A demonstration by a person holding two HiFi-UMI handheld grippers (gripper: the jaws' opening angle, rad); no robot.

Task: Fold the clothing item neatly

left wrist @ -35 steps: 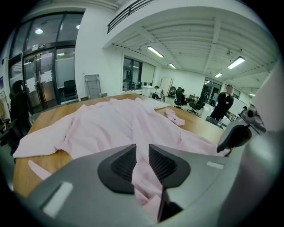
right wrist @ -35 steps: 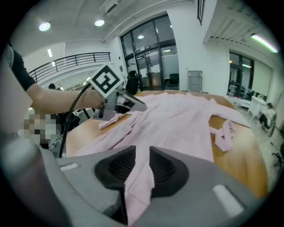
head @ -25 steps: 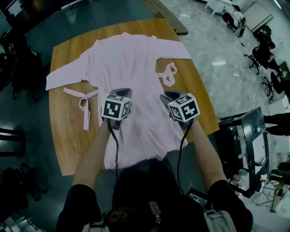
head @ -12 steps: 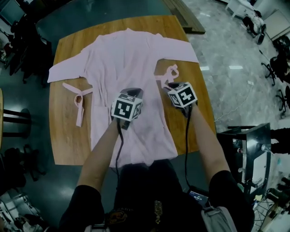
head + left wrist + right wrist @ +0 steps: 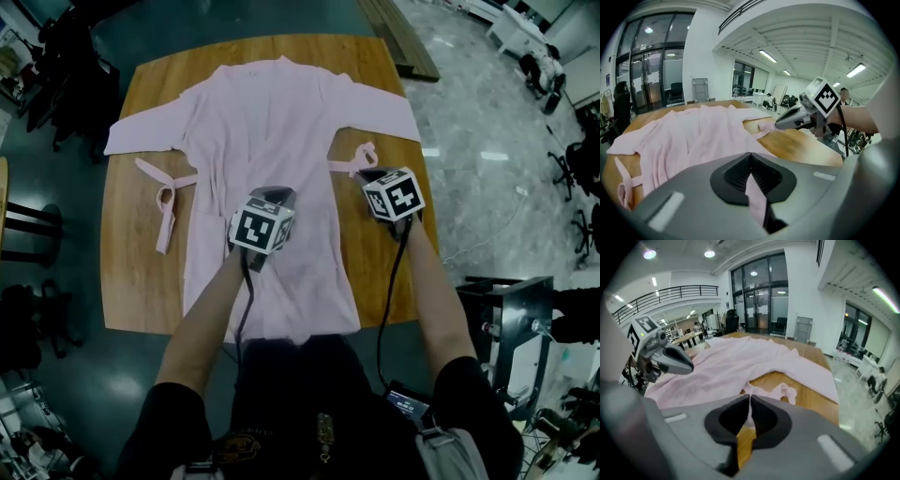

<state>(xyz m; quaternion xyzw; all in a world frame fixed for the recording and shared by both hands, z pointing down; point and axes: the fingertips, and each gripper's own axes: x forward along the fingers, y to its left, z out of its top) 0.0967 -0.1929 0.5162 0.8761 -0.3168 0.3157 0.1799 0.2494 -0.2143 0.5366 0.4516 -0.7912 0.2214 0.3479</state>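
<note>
Clamped left gripper on pink robe, table centre. Just closed right gripper on belt by right edge.

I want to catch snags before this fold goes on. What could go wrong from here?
1. The right gripper has just closed its jaws on a thin edge of the belt tie; a pull may slip it free.
2. The left gripper pinches the robe mid-front, so lifting may bunch it instead of folding flat.
3. The other belt tie lies loose beside the robe and could trail out.
</note>
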